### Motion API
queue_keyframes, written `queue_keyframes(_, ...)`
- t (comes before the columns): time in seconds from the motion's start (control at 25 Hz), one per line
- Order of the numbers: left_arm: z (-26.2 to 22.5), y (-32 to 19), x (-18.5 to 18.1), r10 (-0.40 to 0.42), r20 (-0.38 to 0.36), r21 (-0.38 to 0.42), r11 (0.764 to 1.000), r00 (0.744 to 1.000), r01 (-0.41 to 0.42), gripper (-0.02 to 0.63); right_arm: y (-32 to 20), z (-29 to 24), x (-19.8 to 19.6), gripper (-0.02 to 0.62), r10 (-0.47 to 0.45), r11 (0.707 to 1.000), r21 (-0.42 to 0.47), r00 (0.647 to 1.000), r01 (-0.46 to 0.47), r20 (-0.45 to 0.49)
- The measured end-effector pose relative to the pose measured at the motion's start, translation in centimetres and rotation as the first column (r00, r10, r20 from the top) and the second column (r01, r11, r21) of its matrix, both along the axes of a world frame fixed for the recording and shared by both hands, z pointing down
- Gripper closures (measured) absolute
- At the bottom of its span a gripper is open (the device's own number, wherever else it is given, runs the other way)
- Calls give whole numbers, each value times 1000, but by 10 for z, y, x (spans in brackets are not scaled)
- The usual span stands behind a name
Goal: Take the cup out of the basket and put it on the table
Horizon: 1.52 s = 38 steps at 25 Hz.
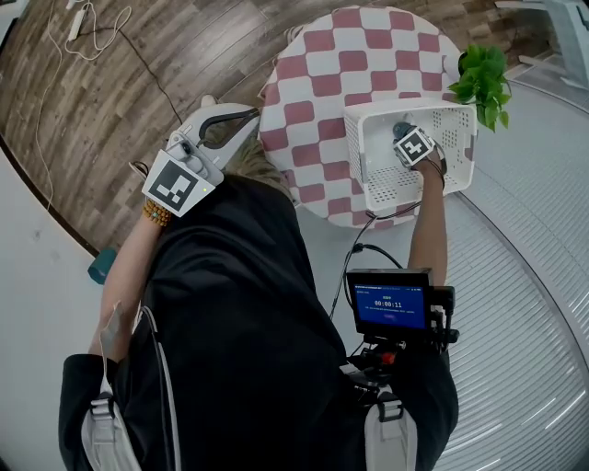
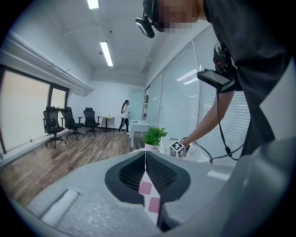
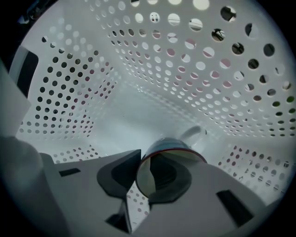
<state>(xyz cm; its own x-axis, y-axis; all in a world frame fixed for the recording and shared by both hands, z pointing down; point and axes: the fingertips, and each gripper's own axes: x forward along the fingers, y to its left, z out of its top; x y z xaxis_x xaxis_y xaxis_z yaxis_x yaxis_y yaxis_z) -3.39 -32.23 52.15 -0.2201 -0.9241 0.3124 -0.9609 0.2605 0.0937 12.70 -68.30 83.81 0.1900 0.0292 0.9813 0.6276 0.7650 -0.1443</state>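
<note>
A white perforated basket (image 1: 368, 175) stands on the near right edge of a round table with a red-and-white checked cloth (image 1: 313, 83). My right gripper (image 1: 403, 133) points steeply down into the basket, and its marker cube hides most of what lies below. In the right gripper view a dark cup (image 3: 169, 143) with a red rim lies near the basket floor (image 3: 138, 115), handle away from me. The right gripper (image 3: 144, 159) has one jaw inside the cup and one outside, pinching its wall. My left gripper (image 1: 241, 114) (image 2: 146, 162) hangs shut and empty left of the table.
A green potted plant (image 1: 483, 83) (image 2: 155, 135) stands at the table's right edge beside the basket. A small screen (image 1: 391, 302) hangs at the person's front. A cable (image 1: 92, 28) runs over the wooden floor. Office chairs (image 2: 69, 120) and a person (image 2: 125, 115) are far off.
</note>
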Motion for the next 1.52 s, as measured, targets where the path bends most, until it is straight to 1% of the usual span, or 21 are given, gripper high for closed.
queue_keyframes(0.2, 1, -2, 1, 4, 1, -9, 1000, 1000, -4, 601, 1, 1, 2, 538, 11, 1000, -8, 1000, -11, -4)
queue_keyframes(0.4, 2, -5, 1, 16, 6, -14, 1000, 1000, -16, 601, 2, 3, 2, 538, 7, 1000, 8, 1000, -6, -17)
queue_keyframes(0.52, 2, -9, 3, 25, 9, -17, 1000, 1000, -25, 601, 0, 5, 3, 543, 19, 1000, 24, 999, -18, -51)
queue_keyframes(0.64, 2, -12, 3, 37, 21, -21, 999, 999, -36, 601, 2, 5, 3, 543, -8, 1000, 22, 997, 10, -78)
queue_keyframes(0.72, 2, -11, 2, 33, 18, -21, 999, 999, -33, 601, 1, 5, 4, 546, -10, 1000, 27, 997, 13, -76)
queue_keyframes(0.88, 3, -8, -1, 22, 10, -20, 1000, 1000, -22, 601, -5, 1, 5, 555, 5, 997, 74, 998, -1, -55)
queue_keyframes(1.04, 3, -9, 0, 29, 17, -18, 999, 999, -29, 601, -2, -1, 1, 560, 18, 998, 58, 999, -15, -38)
queue_keyframes(1.12, 3, -9, 0, 28, 18, -15, 1000, 999, -28, 601, -4, -1, 0, 563, 39, 997, 67, 999, -37, -32)
queue_keyframes(1.28, 4, -10, -1, 26, 13, -19, 999, 1000, -26, 601, -10, -7, -1, 563, 114, 987, 116, 993, -113, -4)
queue_keyframes(1.32, 4, -10, -1, 27, 14, -18, 999, 1000, -27, 601, -10, -7, 0, 564, 137, 984, 116, 991, -136, 5)
queue_keyframes(1.44, 4, -10, 2, 33, 20, -18, 999, 999, -32, 601, 3, -4, -6, 565, 212, 976, 34, 975, -215, 68)
queue_keyframes(1.52, 5, -11, 3, 36, 21, -21, 999, 999, -36, 601, 6, -5, -10, 563, 282, 959, -10, 954, -282, 100)
